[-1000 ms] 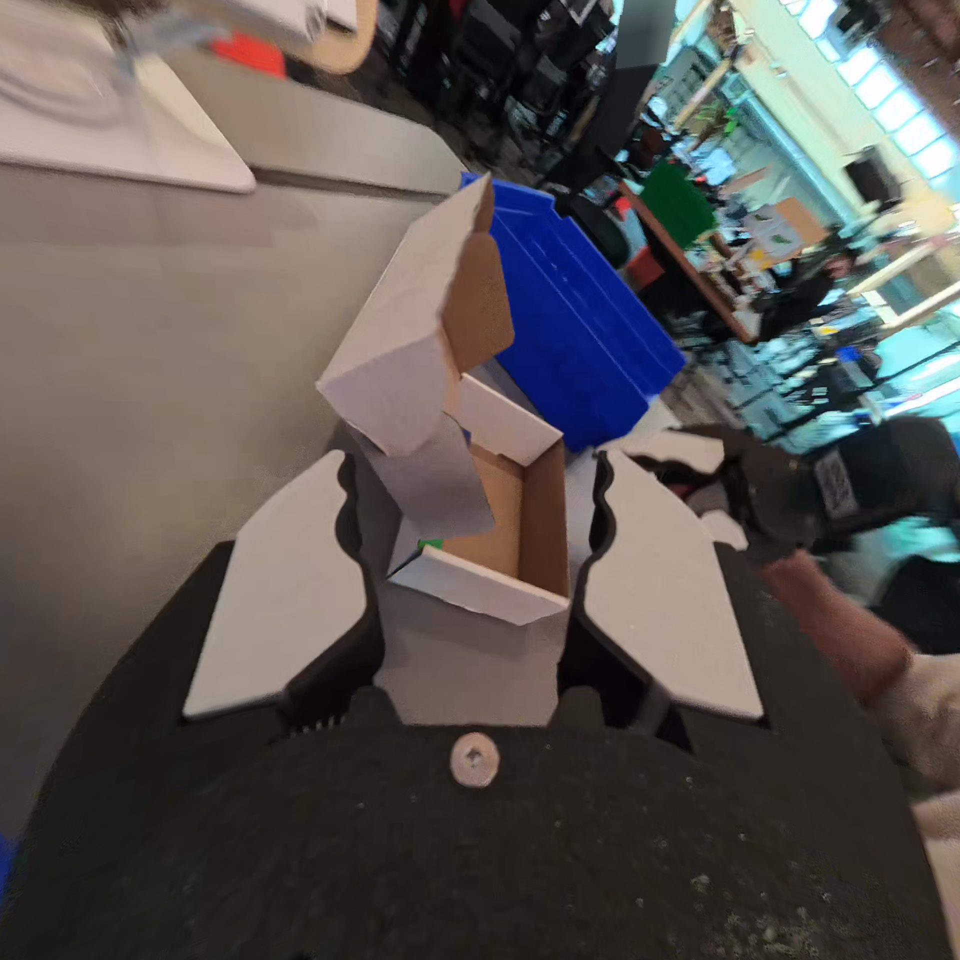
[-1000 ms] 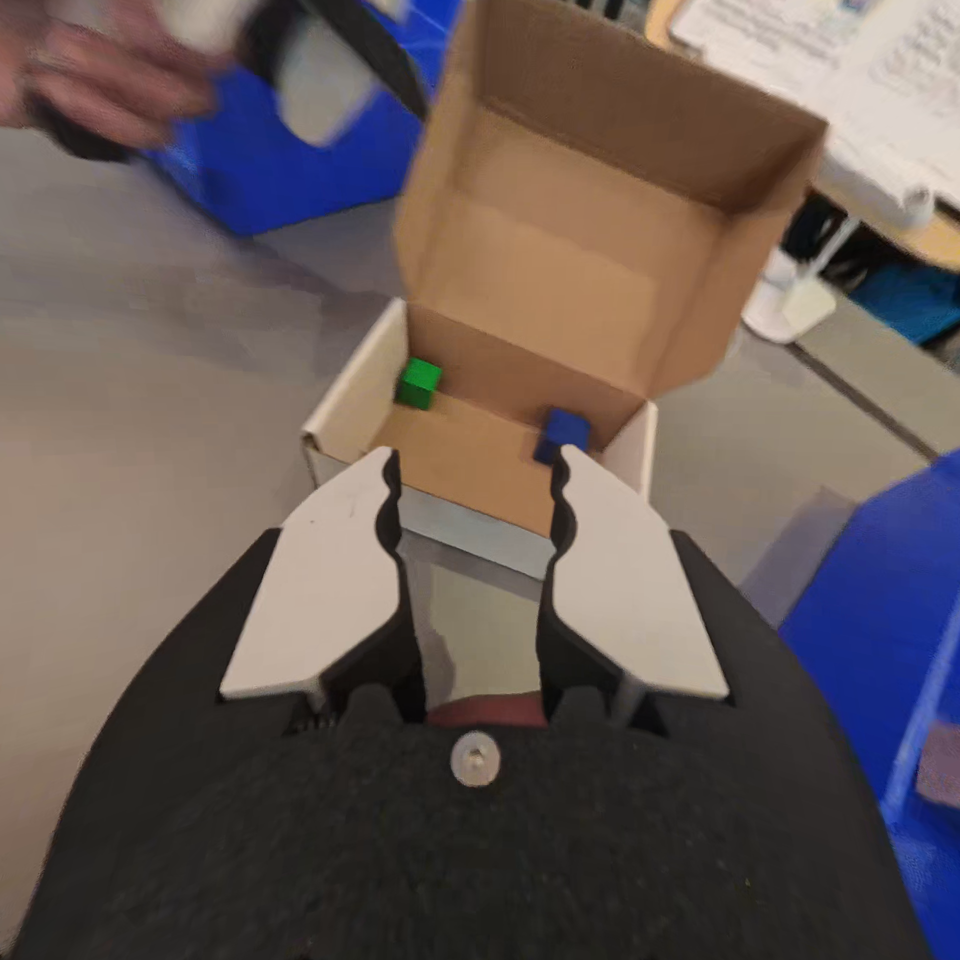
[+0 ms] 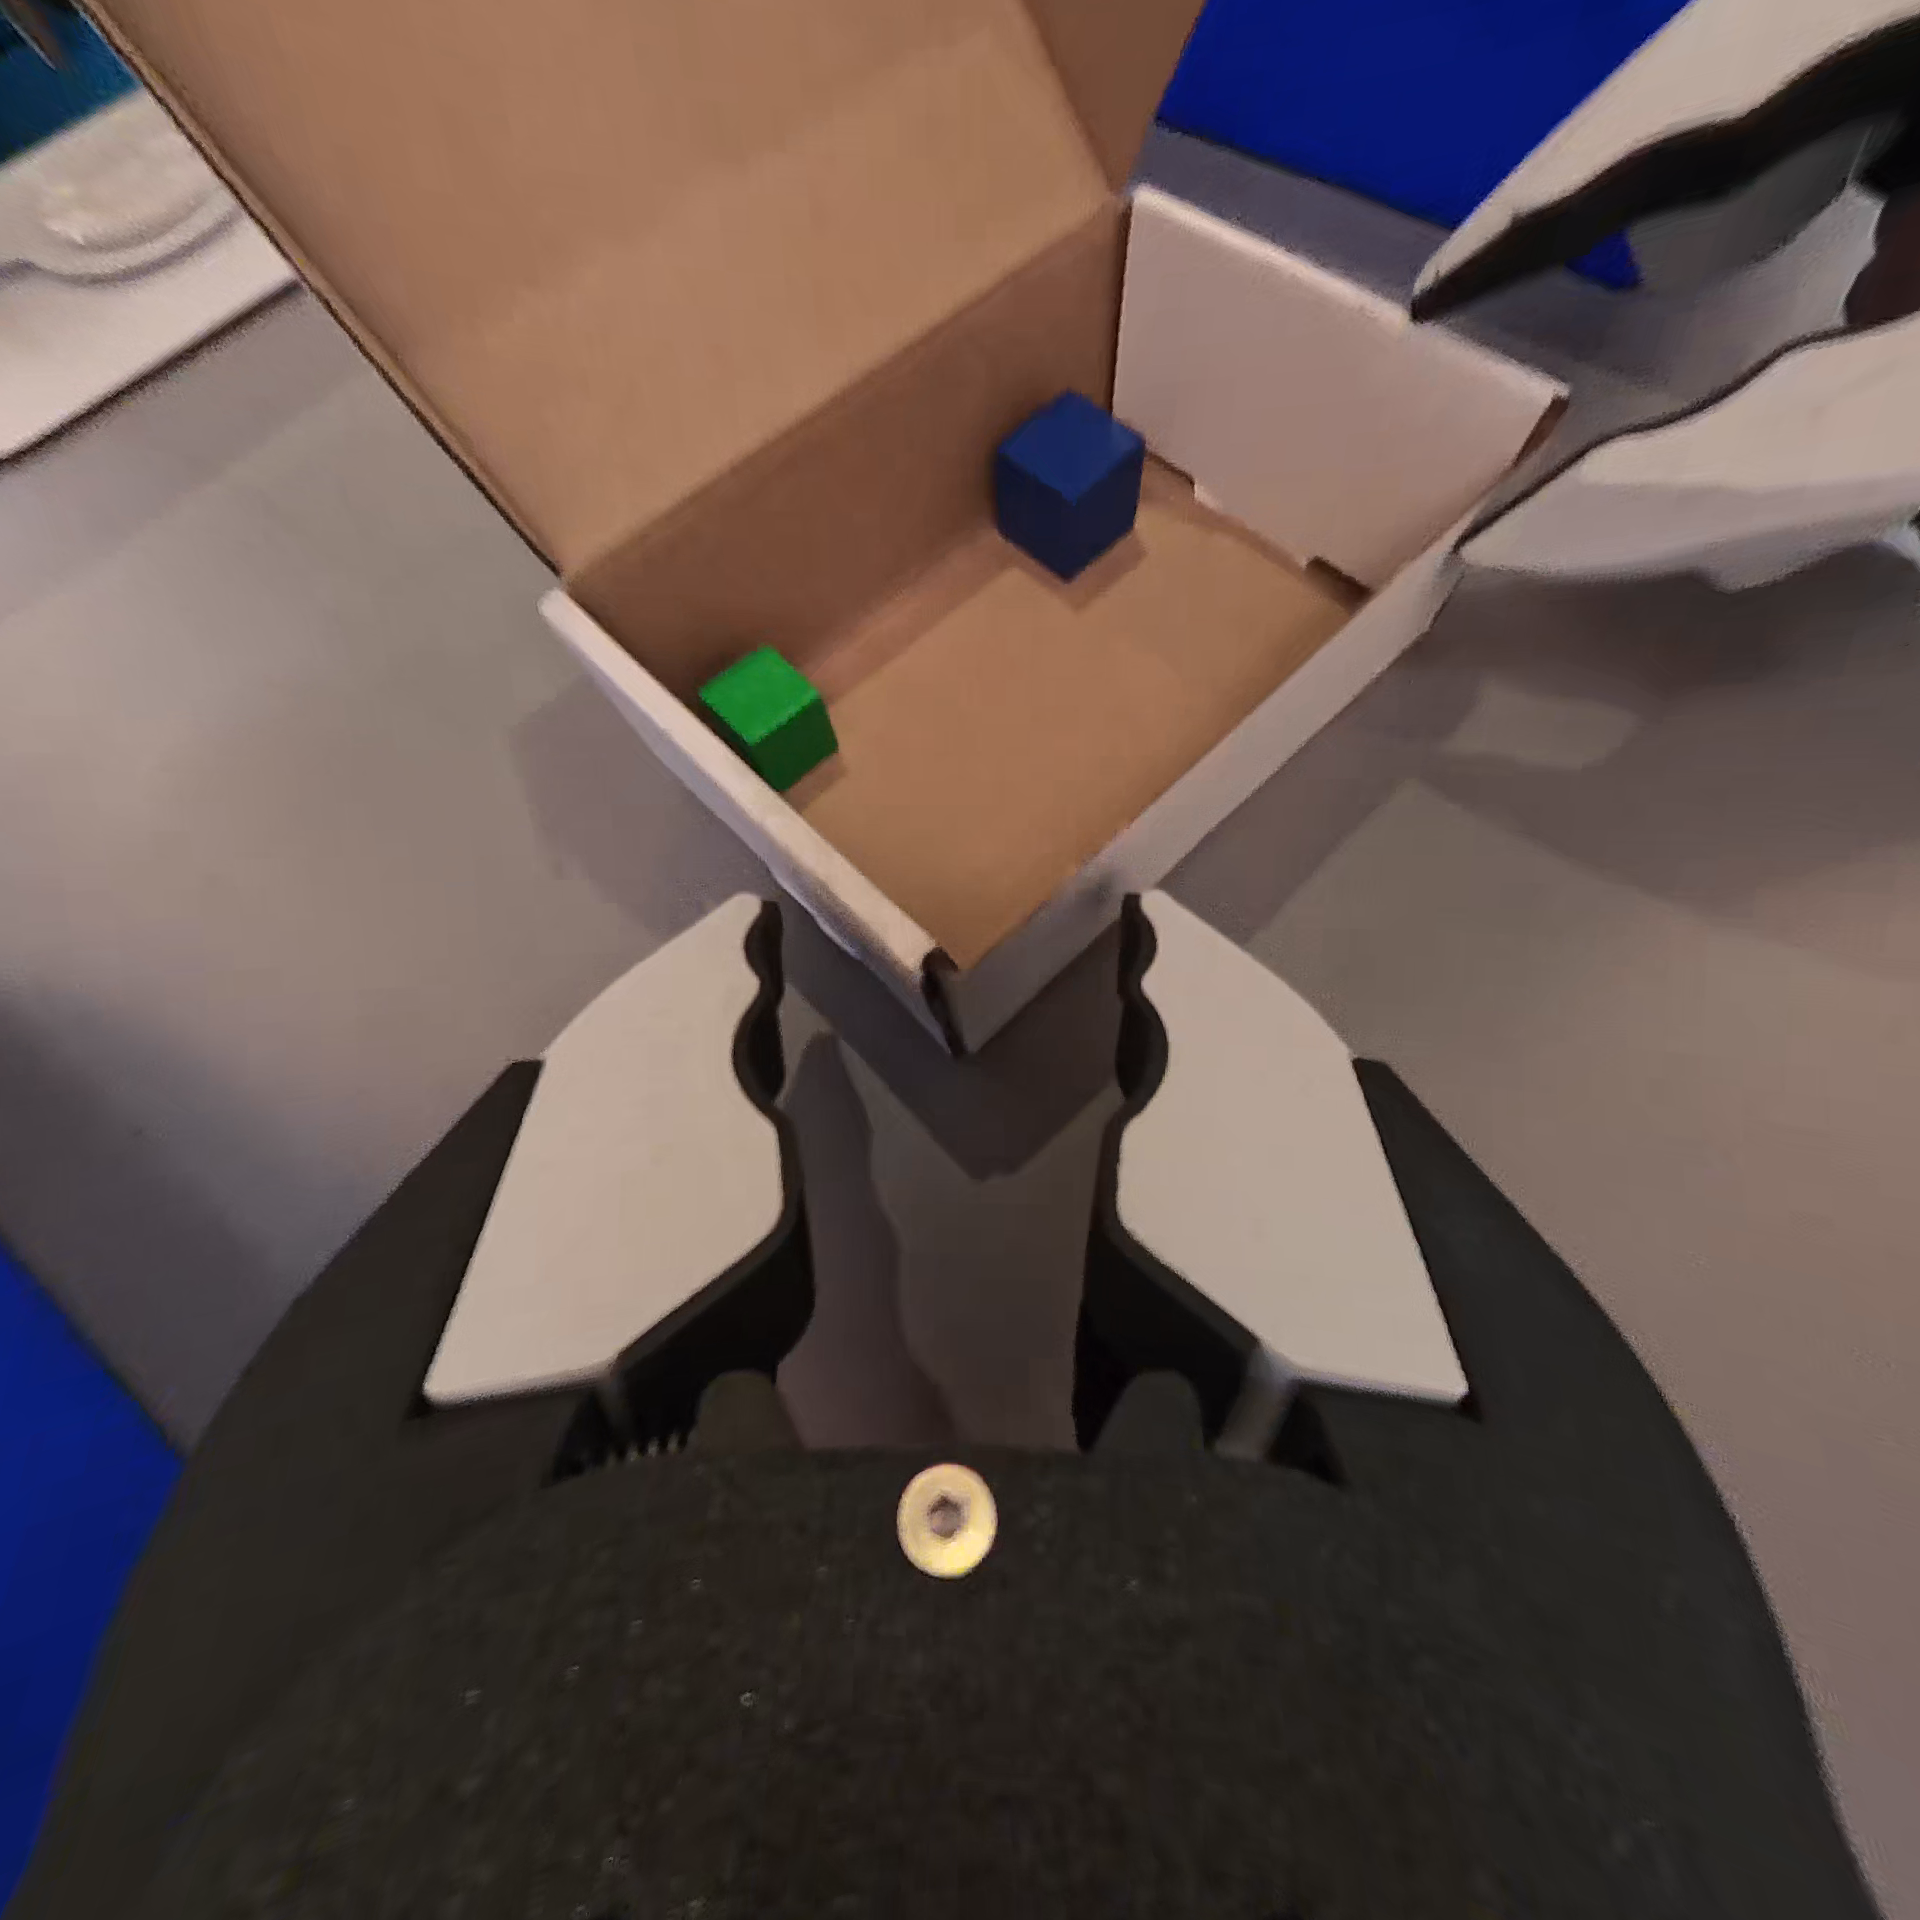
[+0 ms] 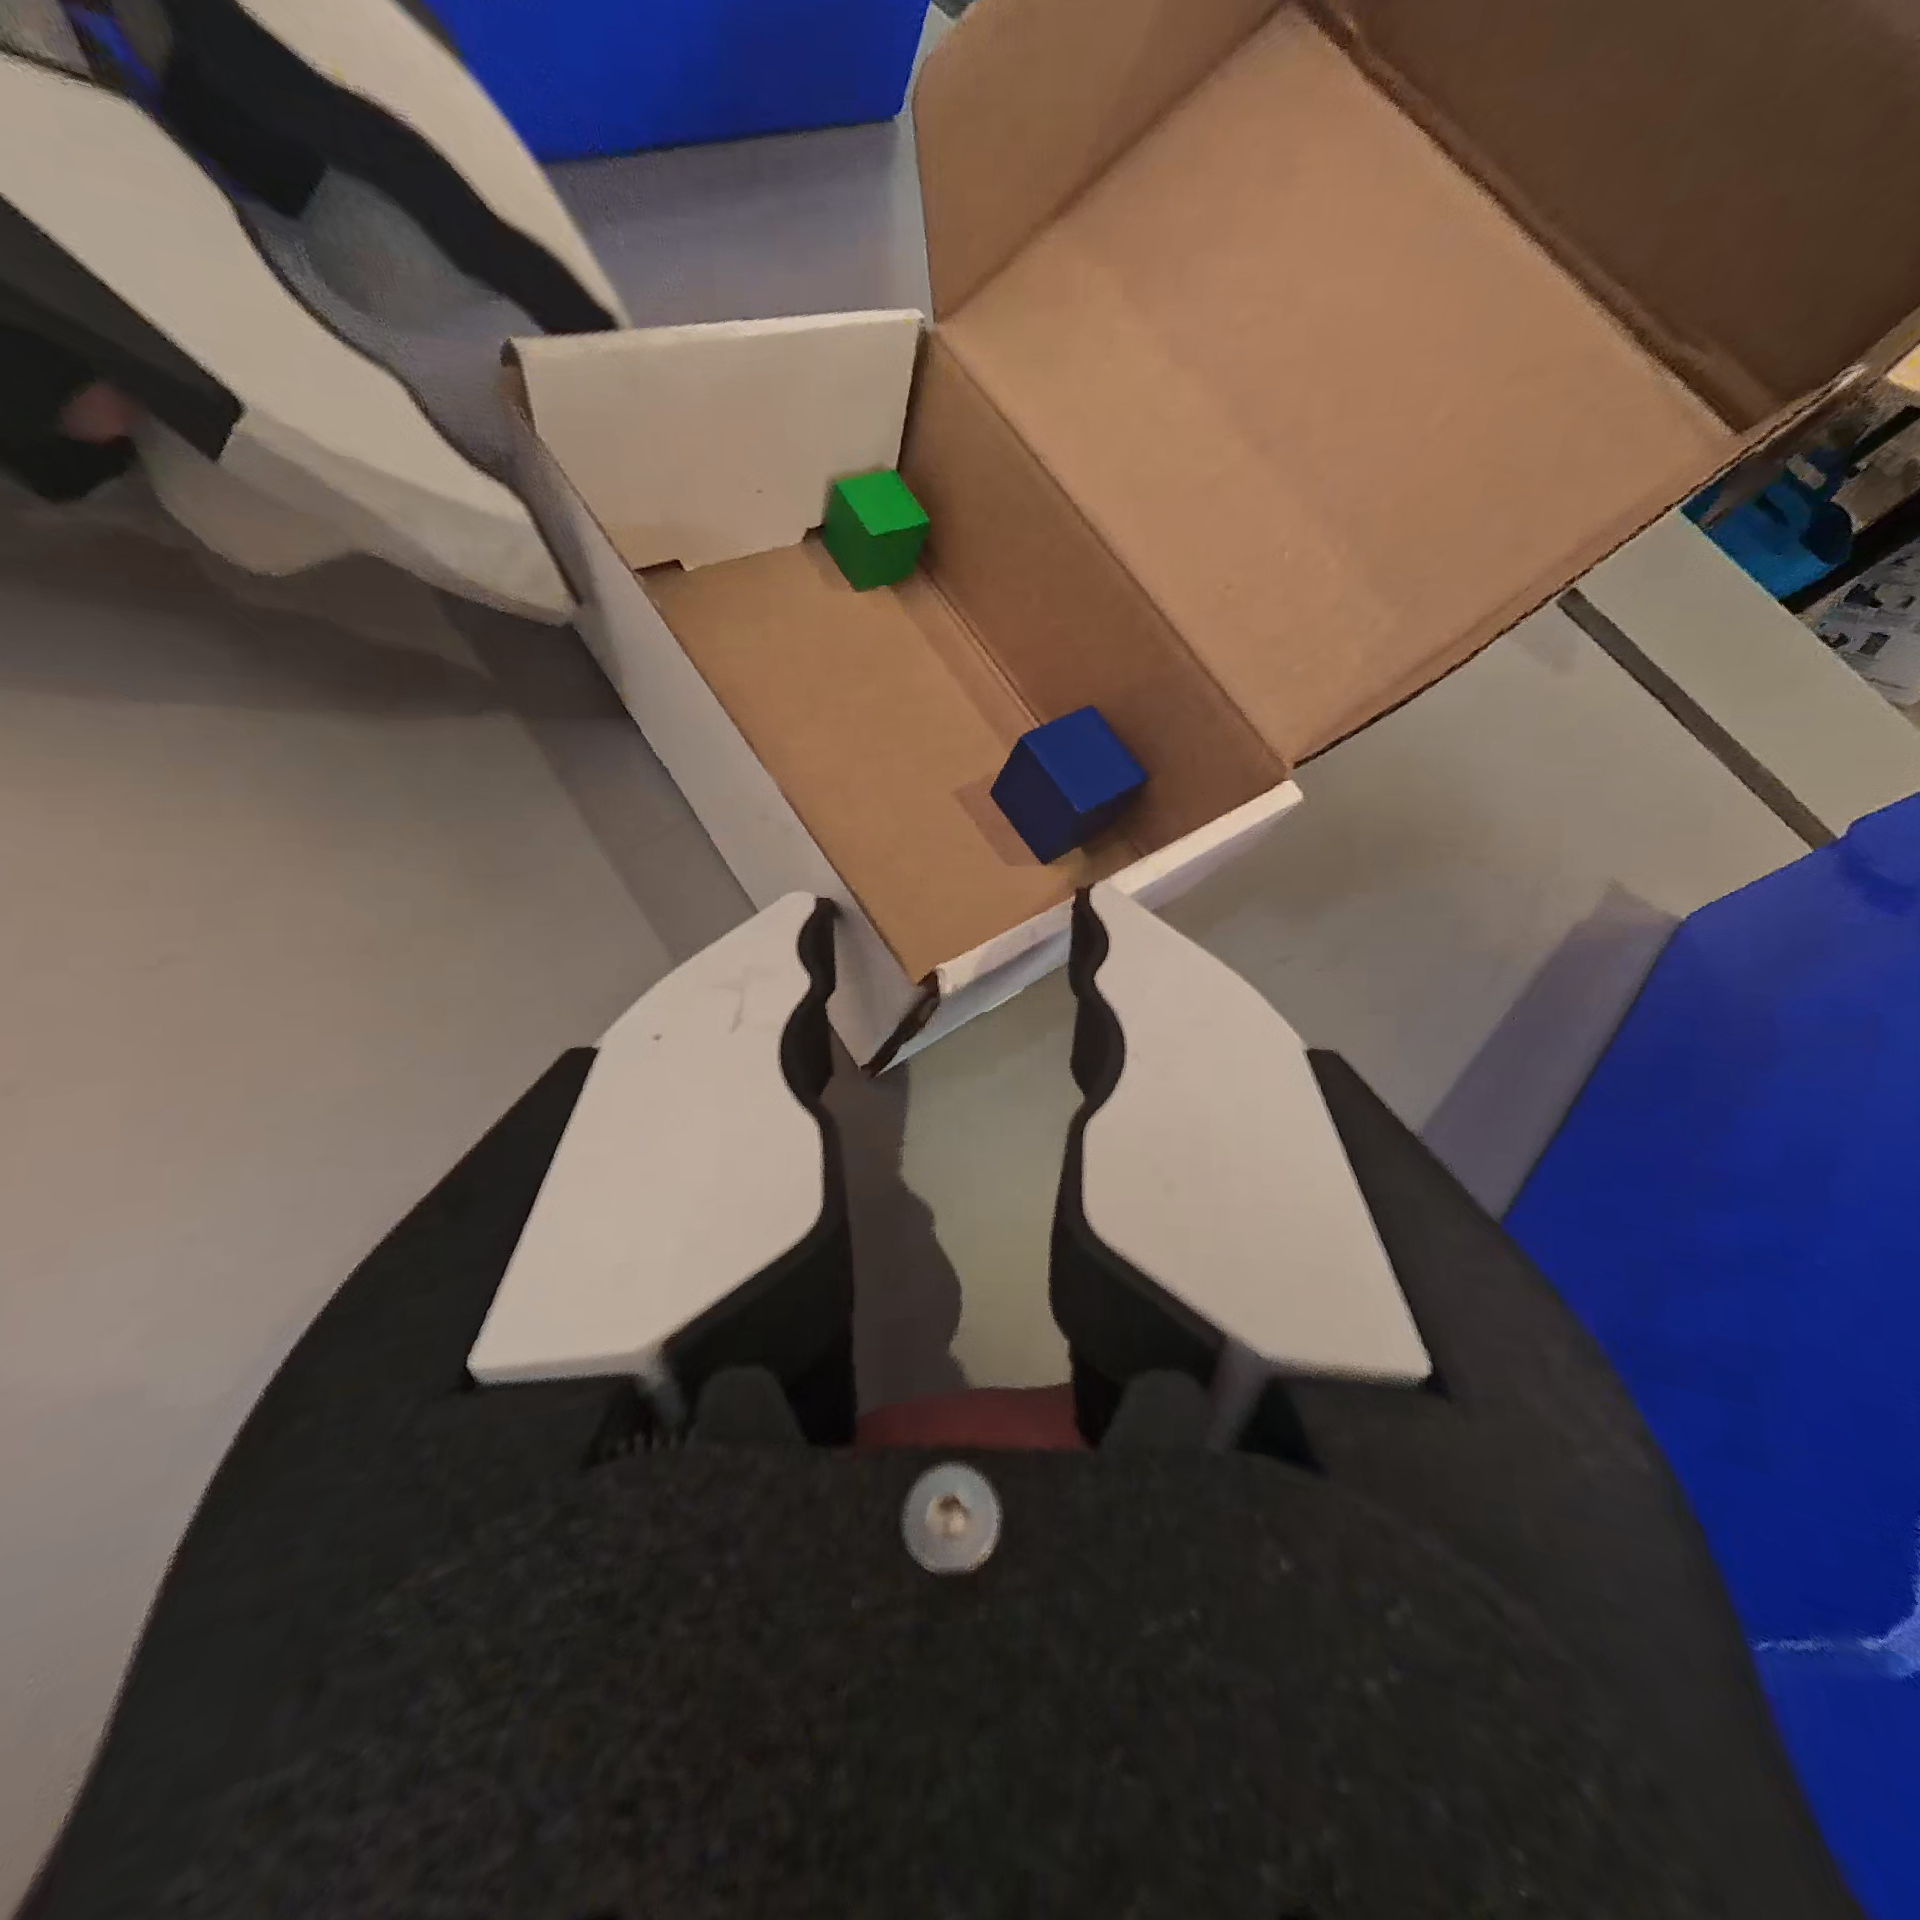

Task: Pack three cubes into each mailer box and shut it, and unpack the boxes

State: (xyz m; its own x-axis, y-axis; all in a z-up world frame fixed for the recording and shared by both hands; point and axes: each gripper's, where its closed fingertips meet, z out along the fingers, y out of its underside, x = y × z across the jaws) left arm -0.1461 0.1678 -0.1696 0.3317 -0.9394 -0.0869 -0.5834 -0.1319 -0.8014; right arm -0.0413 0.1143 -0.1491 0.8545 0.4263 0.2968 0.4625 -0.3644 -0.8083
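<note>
I had both grippers parted and empty, each poised over a near corner of the mailer box (image 3: 1288, 447). The left gripper (image 3: 945, 914) showed a plain gap between its fingers with nothing in it; the right gripper (image 4: 951, 904) was likewise unclenched and carried nothing, its tips just short of the box's white rim.

The box sat on the grey table (image 4: 260, 883) with its lid (image 4: 1351, 343) standing up and leaning back. Inside were only two cubes. The green cube (image 4: 876, 528) lay tucked in one back corner where the side wall met the hinge wall, and the blue cube (image 4: 1068, 781) lay against the hinge wall near the opposite corner. Blue bins (image 4: 1745, 1247) stood close by, one beyond the box and one at the right.

I judged either a third cube was due or these two were coming out; I could not tell which. Both cubes hugged the walls, so a finger going down beside one might catch the cardboard rim and shove the light box across the table. With both grippers crowding the same opening, they might also knock each other or nudge the lid shut.
</note>
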